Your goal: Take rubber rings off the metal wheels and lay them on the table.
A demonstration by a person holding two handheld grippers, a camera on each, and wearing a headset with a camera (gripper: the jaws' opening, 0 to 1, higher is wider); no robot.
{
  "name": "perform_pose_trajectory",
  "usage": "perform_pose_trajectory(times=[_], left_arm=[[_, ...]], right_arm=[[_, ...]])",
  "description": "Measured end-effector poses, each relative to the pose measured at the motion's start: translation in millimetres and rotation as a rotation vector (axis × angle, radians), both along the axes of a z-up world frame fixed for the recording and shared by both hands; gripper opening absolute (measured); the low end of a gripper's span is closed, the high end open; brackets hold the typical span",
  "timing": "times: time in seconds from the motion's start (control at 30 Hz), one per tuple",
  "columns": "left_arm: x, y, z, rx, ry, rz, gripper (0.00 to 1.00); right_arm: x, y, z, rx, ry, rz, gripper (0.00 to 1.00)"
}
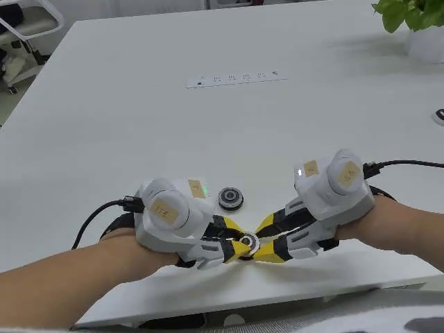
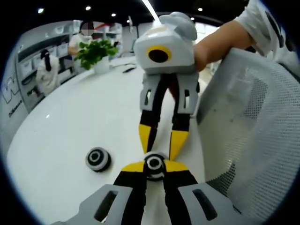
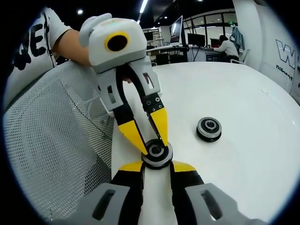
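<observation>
A small metal wheel with a black rubber ring (image 1: 248, 243) is held just above the white table's near edge (image 1: 291, 288). Both grippers meet on it from opposite sides. My left gripper (image 1: 238, 247) comes in from the left and is shut on the wheel (image 2: 154, 165). From the right, my right gripper (image 1: 261, 248) also pinches the wheel (image 3: 157, 153) between its yellow tips. In the left gripper view the right gripper (image 2: 161, 140) reaches down from above. In the right gripper view the left gripper (image 3: 149, 133) does the same. A second ringed wheel (image 1: 230, 198) (image 2: 98, 159) (image 3: 209, 128) lies flat on the table just beyond.
A socket strip (image 1: 236, 78) is set into the table's middle. A potted plant (image 1: 409, 17) (image 2: 96, 51) stands at the far right corner. A white mesh chair back (image 2: 248, 131) (image 3: 56, 140) is close behind the grippers. Cables trail from both grippers.
</observation>
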State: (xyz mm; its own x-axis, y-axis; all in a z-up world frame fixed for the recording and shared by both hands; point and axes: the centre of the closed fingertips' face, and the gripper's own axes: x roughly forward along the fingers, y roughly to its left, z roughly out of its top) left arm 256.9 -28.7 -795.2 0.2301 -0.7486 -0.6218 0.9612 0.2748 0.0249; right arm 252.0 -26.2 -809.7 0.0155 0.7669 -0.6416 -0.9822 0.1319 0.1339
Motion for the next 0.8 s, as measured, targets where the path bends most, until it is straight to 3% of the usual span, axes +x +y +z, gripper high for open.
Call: perform_pose_trajectory(times=[0.2, 0.53, 0.8], left_arm=[[-0.1, 0.2, -0.1, 0.0, -0.002, 0.004, 0.14], [-0.7, 0.5, -0.2, 0.01, -0.016, -0.002, 0.14], [-0.1, 0.8, 0.0, 0.016, -0.024, -0.001, 0.13]], right_arm=[[2.0, -6.4, -3.0, -0.023, 0.013, -0.02, 0.06], [5.9, -8.3, -3.5, -0.018, 0.072, -0.081, 0.0], [10.6, -10.7, 1.9, 0.02, 0.151, -0.163, 0.0]])
